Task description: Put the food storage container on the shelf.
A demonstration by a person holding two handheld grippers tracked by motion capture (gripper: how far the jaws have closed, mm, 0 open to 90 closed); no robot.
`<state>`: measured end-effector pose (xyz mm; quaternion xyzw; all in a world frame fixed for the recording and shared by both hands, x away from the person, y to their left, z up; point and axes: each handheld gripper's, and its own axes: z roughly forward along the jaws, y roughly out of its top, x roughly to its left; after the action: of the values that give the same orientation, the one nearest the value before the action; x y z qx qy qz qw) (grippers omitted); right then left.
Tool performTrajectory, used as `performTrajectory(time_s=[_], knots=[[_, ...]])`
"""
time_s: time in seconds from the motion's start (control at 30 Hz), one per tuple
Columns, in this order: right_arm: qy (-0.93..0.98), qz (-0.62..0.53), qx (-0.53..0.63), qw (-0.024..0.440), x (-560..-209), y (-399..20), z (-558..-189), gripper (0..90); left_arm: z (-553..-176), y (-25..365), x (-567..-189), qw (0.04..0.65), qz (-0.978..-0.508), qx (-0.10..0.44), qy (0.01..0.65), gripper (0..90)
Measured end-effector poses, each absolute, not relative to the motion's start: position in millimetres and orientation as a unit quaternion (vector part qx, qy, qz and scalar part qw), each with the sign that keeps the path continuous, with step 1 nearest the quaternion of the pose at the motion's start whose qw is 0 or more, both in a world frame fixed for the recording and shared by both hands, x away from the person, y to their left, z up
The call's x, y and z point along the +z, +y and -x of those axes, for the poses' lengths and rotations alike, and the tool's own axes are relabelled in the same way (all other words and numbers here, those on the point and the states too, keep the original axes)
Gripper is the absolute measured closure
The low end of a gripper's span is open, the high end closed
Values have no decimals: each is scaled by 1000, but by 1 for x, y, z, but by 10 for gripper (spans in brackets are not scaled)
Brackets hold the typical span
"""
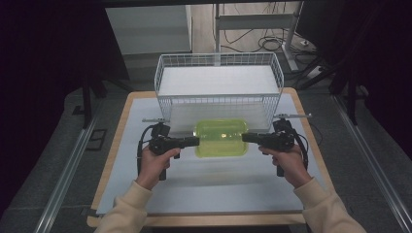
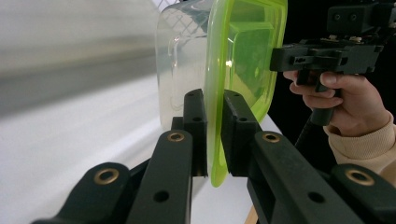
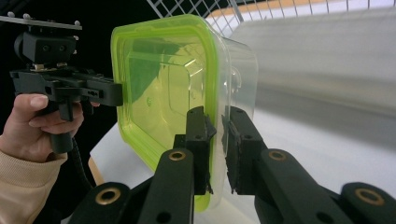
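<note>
A clear plastic container with a lime-green lid (image 1: pixel 221 138) hangs above the table, in front of the wire basket. My left gripper (image 1: pixel 197 141) is shut on its left end and my right gripper (image 1: pixel 244 138) on its right end. In the left gripper view the green rim (image 2: pixel 243 51) runs between the pads of the left gripper (image 2: pixel 214 95). The right gripper (image 2: pixel 327 53) and its hand are beyond. In the right gripper view the container (image 3: pixel 163 79) is pinched at its edge by the right gripper (image 3: pixel 218 114), with the left gripper (image 3: pixel 70 88) at its far end.
A white wire basket (image 1: pixel 218 58) stands at the back of the table, just behind the container. A pale mat (image 1: pixel 218 189) covers the wooden table. Dark floor, metal rails and cables surround the table.
</note>
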<state>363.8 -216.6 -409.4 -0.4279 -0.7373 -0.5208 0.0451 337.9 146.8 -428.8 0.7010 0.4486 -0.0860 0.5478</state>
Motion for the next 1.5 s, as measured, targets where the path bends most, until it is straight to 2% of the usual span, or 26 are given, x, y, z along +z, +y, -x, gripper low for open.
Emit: performTrajectory(time_s=[0.6, 1.5], knots=[[-736, 407, -541, 11, -354, -211, -382, 805, -358, 151, -373, 562, -704, -56, 431, 821], [-734, 401, -547, 0, -314, -207, -408, 805, -384, 153, -334, 566, -706, -41, 424, 821]])
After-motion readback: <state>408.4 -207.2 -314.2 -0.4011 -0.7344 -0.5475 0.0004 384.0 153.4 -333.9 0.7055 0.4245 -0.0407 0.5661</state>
